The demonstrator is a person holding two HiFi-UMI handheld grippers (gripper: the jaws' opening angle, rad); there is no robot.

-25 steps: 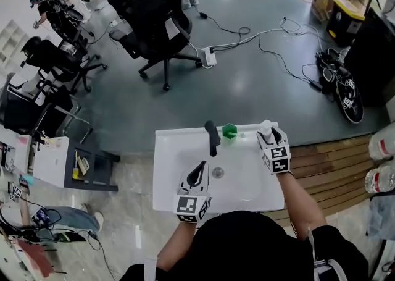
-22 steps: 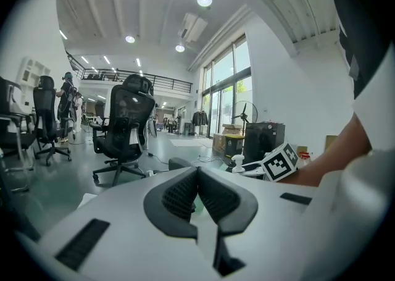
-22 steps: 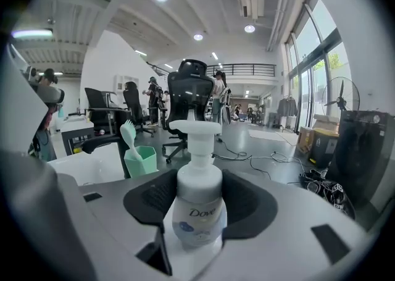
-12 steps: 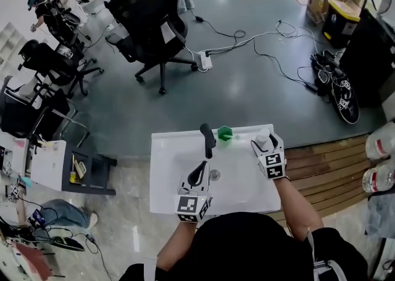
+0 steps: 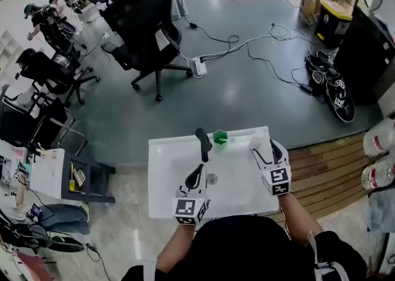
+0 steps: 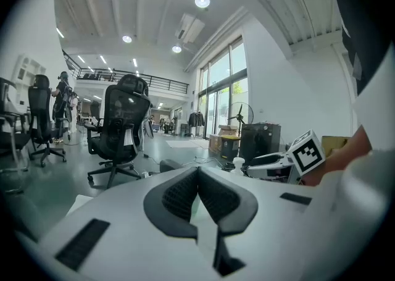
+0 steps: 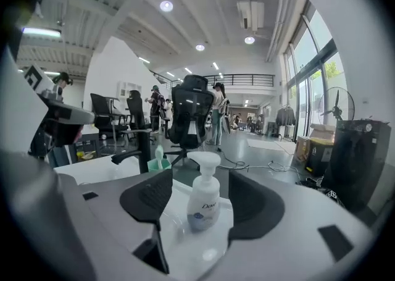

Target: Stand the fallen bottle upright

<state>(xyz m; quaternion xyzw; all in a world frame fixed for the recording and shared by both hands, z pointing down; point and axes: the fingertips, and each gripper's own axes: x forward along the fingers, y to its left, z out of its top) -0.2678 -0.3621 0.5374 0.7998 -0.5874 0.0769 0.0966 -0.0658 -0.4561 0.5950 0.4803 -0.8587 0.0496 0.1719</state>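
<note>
Two hand-held grippers are over a white ceramic washbasin (image 5: pixel 162 168). The left gripper (image 6: pixel 197 181) has its dark ribbed pads pressed together with nothing between them, and in the head view it hangs over the bowl, just beside the round metal drain (image 5: pixel 212 178). The right gripper (image 5: pixel 262 146) sits at the basin's far right corner with its jaws apart. They have just been opening, then drew in slightly. Between them stands the white plastic pump bottle with blue print (image 7: pixel 203 202), upright on the basin's flat rim, with a gap between it and each pad. A black curved tap (image 5: pixel 202 141) rises at the middle of the back rim, and a small green container (image 5: pixel 220 137) stands just to its right. Beyond the basin is a grey floor with a black mesh office chair (image 5: pixel 145 14) and a white power strip (image 5: pixel 199 65) trailing cables. Wooden planks (image 5: pixel 327 162) lie to the right of the basin.
</note>
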